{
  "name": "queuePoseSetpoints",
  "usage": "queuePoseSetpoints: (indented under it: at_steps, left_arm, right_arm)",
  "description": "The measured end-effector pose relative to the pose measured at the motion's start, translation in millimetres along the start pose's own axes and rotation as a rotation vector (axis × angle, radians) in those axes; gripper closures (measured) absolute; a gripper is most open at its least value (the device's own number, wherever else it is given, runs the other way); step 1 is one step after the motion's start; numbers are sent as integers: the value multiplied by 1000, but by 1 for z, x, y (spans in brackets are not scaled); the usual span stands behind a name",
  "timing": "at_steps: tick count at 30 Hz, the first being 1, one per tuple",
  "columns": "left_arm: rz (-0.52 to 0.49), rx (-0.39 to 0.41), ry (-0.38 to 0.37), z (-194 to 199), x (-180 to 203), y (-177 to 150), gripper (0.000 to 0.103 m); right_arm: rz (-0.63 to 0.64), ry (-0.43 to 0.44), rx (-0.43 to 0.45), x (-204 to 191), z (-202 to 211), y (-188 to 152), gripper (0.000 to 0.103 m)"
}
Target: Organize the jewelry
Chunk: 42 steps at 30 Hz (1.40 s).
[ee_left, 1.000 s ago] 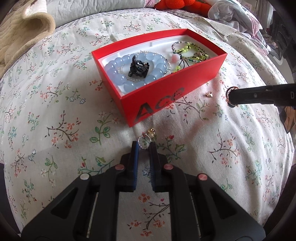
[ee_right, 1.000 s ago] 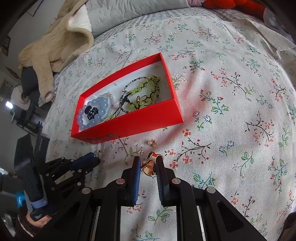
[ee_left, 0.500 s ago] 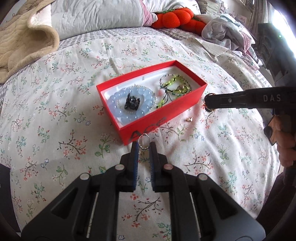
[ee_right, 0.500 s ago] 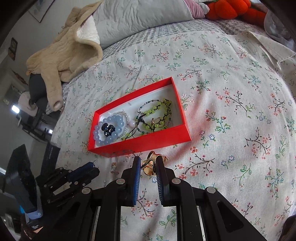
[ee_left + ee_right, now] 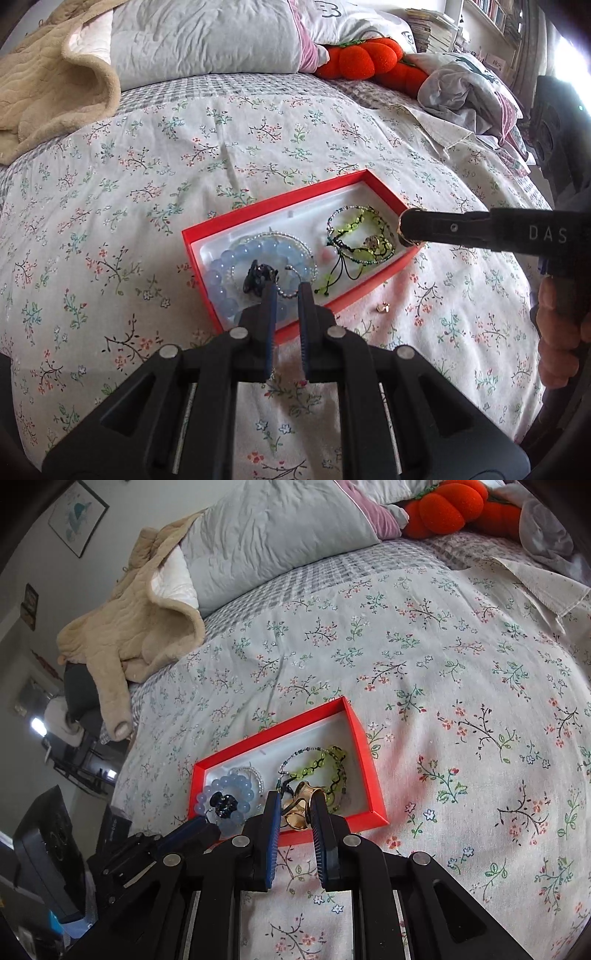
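A red box with a white lining lies on the floral bedspread. Inside are a pale blue bead bracelet, a black flower clip and green bead bracelets. My left gripper hangs over the box's near wall, shut on a small silver hoop. From the right, my right gripper reaches over the box's right end. In the right wrist view the right gripper is shut on a gold ring above the red box. The left gripper shows at lower left there.
A small gold earring lies on the bedspread just right of the box. A beige blanket, a grey pillow, an orange plush toy and crumpled clothes lie at the bed's far end. A hand holds the right gripper.
Both grippers have lifted off the bedspread with their pieces and moved forward; they now hang over the box instead of in front of it.
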<state>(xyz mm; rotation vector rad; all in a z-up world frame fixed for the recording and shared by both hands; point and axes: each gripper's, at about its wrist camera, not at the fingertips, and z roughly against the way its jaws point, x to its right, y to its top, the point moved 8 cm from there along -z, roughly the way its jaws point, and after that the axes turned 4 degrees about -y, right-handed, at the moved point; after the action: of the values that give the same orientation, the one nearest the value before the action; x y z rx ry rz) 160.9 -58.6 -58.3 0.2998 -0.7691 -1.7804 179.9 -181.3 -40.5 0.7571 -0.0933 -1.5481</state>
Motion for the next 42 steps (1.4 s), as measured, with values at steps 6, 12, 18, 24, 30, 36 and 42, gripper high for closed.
queuePoseSetpoints:
  at_steps: [6,12,18,24,30,36,42]
  left_arm:
    - [1,15,-9,-5,2,7,90]
    - [-6,42,-11,-2,6,11,90]
    - [-16,42,8,10,7,9,75]
    - [-7,21,38,24,6,-1,54]
    - [43,-43,49,29,0,-21,37]
    - [113,-71,80,31,-14,-40,22]
    - [138,-111,145,22,-27,-66,22]
  right_arm:
    - [4,-6,-15,3,-8,3,86]
    - [12,29,-1,0,-6,7,85]
    - [35,13,-7,3,5,4,85]
    - [50,-4,-2,2,21,-4,84]
    - [66,-9,-18,-3,28,-19,67]
    - [92,-28,-10,-4,37,-32,42]
    - [146,-112,-6,9,26,-52,30]
